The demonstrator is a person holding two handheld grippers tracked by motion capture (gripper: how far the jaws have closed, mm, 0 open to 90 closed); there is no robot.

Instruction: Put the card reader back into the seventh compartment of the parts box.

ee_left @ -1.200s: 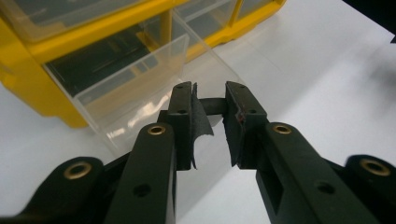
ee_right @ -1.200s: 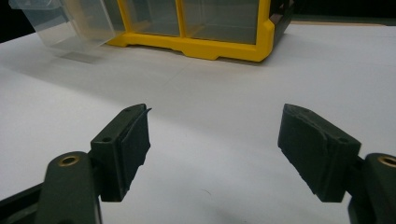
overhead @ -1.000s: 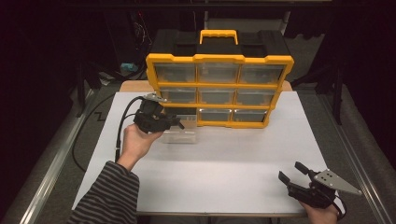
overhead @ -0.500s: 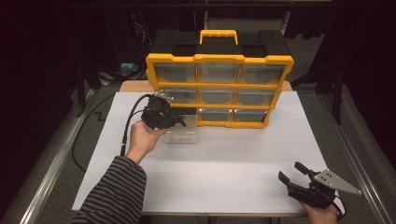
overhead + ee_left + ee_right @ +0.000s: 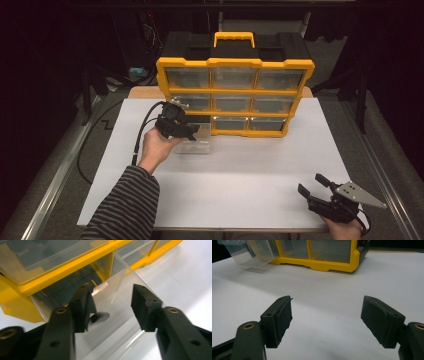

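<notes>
Two claws open: left claw (image 5: 192, 131) jaws straddle clear plastic drawer (image 5: 110, 305), pulled out at lower left of yellow-framed organiser cabinet (image 5: 235, 97); right claw (image 5: 312, 186) empty, near right on white bench (image 5: 250, 170).

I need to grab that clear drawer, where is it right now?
In the high view the clear drawer sits pulled out on the table at the organizer's lower left corner, right under the left gripper.
</notes>
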